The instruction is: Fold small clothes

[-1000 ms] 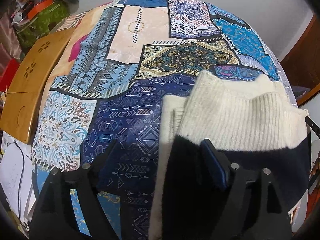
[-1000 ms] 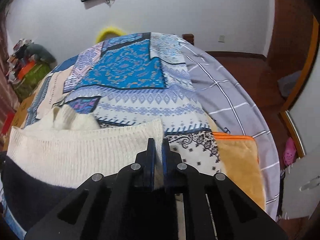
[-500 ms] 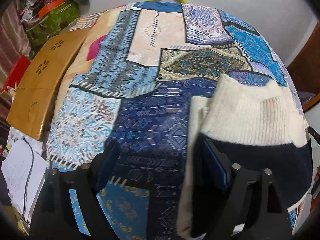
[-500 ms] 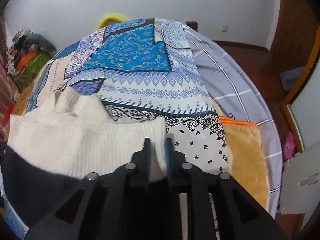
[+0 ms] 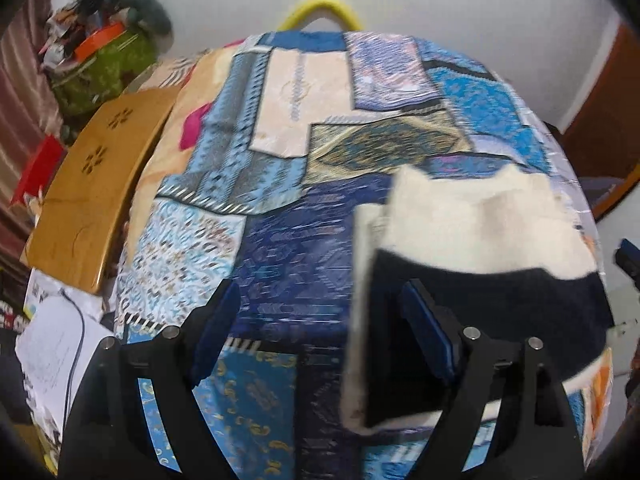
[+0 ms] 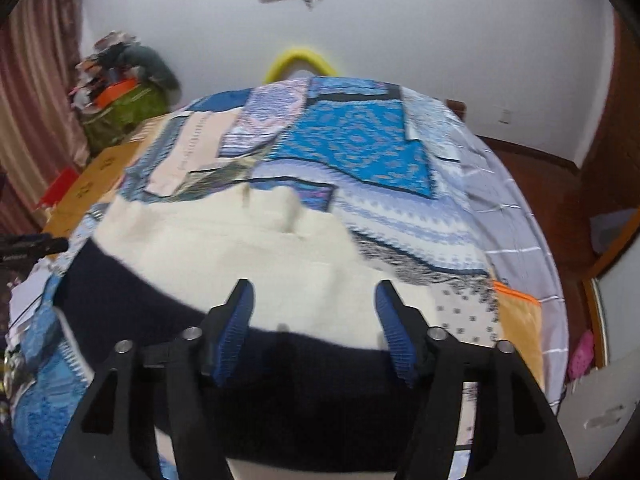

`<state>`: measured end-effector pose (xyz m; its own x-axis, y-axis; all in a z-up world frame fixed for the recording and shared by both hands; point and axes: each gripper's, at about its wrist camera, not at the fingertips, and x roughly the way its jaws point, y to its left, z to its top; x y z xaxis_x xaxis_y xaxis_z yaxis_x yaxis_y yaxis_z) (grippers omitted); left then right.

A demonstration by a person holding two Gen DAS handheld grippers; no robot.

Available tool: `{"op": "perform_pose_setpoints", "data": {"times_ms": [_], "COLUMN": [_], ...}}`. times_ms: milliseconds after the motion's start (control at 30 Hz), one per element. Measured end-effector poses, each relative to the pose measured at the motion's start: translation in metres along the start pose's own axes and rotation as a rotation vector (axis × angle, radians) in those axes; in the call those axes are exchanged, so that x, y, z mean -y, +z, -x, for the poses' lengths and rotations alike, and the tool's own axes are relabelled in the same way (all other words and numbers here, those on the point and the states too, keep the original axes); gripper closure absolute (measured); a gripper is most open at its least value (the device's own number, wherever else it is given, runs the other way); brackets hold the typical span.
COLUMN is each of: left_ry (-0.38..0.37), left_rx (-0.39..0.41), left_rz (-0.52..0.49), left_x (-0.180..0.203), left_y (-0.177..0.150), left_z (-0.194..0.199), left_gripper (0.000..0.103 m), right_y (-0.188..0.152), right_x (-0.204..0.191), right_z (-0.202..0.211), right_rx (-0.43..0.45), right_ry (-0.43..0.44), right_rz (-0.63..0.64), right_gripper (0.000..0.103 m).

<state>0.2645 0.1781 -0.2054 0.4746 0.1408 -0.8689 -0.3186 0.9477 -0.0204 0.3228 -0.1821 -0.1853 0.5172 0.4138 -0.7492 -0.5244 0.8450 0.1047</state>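
A folded cream and navy sweater [image 5: 480,232] lies on the patchwork bedspread [image 5: 280,264], right of centre in the left wrist view. My left gripper [image 5: 320,332] hangs open above the sweater's left edge, and its pads press on nothing. In the right wrist view the sweater [image 6: 248,248] fills the near middle. My right gripper [image 6: 316,320] is above its cream and navy border. Its jaws are opening, and the blue pads [image 6: 394,328] are apart from the knit. The bottom of the sweater is hidden behind the gripper bodies.
A wooden folding table [image 5: 92,184] leans at the bed's left side, with a cluttered green bag [image 5: 104,64] behind it and papers [image 5: 52,344] below. A yellow hoop [image 6: 300,60] stands at the far end. A grey checked sheet [image 6: 512,216] and an orange cloth [image 6: 516,320] cover the bed's right edge.
My right gripper has let go of the sweater's cream edge, opened wide and drawn back and up. My left gripper has also risen and stays open. The sweater lies flat.
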Motion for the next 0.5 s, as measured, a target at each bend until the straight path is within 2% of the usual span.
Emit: {"op": "perform_pose_setpoints", "data": {"times_ms": [100, 233, 400, 500], "left_ry": [-0.044, -0.096, -0.123, -0.109], "left_rx": [0.017, 0.001, -0.031, -0.064], "left_rz": [-0.045, -0.119, -0.187, -0.219], "left_x": [0.02, 0.052, 0.084, 0.096], "left_y": [0.0, -0.006, -0.015, -0.022], "left_z": [0.01, 0.011, -0.001, -0.015], "left_gripper": [0.019, 0.019, 0.019, 0.019], "right_y": [-0.004, -0.01, -0.022, -0.033], "right_x": [-0.018, -0.039, -0.051, -0.052], "right_z": [0.0, -0.008, -0.021, -0.033], "right_rx": [0.0, -0.038, -0.095, -0.14], "right_ry": [0.043, 0.098, 0.153, 0.15], "right_rz": [0.023, 0.054, 0.062, 0.07], "right_gripper": [0.036, 0.036, 0.036, 0.036]}}
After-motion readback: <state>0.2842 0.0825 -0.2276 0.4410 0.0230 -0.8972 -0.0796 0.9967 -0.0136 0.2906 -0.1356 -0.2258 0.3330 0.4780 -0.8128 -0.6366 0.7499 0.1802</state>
